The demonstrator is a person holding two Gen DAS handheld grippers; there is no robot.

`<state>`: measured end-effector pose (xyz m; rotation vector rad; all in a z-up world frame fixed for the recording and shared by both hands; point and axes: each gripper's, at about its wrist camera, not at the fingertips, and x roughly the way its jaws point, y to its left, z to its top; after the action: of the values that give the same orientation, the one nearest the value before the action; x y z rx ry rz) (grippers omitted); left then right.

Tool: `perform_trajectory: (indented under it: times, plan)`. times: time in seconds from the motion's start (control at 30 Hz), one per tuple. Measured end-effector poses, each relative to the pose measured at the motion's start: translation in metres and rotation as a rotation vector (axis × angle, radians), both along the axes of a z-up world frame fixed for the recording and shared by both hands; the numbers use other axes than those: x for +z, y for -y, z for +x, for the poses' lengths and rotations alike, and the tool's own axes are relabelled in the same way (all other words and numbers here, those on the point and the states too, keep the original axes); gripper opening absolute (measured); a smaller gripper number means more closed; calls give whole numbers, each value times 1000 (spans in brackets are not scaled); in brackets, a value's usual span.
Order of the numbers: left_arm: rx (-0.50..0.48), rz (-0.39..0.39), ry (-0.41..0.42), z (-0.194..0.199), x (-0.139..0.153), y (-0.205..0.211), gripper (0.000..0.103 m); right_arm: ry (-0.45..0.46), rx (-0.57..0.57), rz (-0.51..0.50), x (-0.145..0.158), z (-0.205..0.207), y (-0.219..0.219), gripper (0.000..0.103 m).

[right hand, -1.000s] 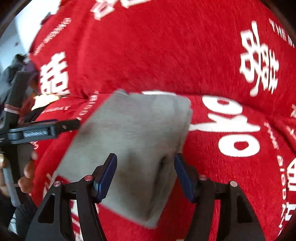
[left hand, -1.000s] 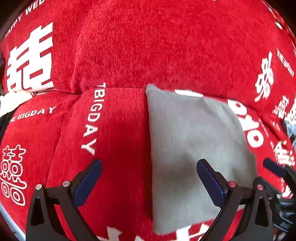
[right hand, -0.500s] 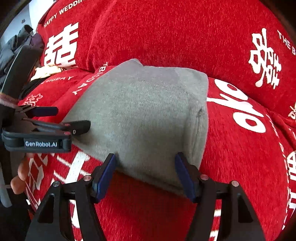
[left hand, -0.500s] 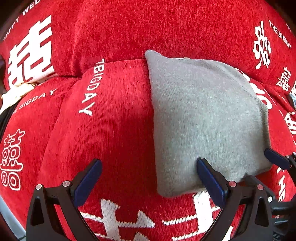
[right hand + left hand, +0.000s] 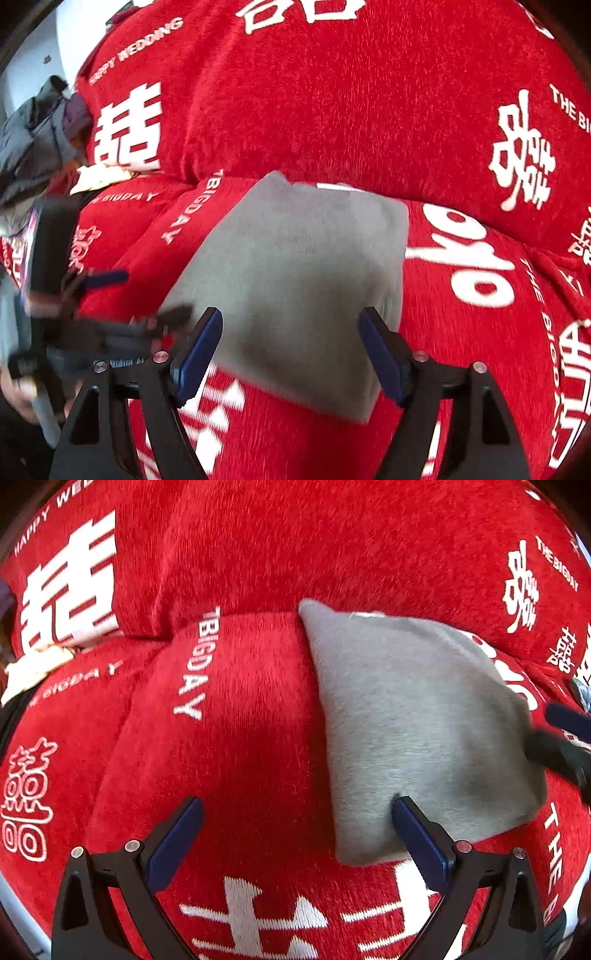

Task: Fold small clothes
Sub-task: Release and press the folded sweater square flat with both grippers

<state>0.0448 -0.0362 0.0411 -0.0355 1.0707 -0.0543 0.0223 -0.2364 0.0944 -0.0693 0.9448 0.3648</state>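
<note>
Grey folded cloth (image 5: 299, 291) lies flat on the red sofa cover (image 5: 332, 92), straight ahead of the right gripper (image 5: 290, 354) w/ its near edge between the tips; jaws just opened wide, pads not pressing it. Left gripper (image 5: 295, 834) also wide & empty, only its right finger (image 5: 417, 830) at the cloth's near-left corner, so right is nearer.
</note>
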Motion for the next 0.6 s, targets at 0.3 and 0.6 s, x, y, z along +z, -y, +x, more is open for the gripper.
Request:
perform_trajectory:
  times: [0.3, 0.6]
  plan:
    - [-22, -55, -21, 7, -13, -2, 102, -152, -18, 9, -50, 87, -2, 82]
    - [-53, -95, 17, 12, 11, -1, 102, -212, -135, 124, -40, 115, 27, 82]
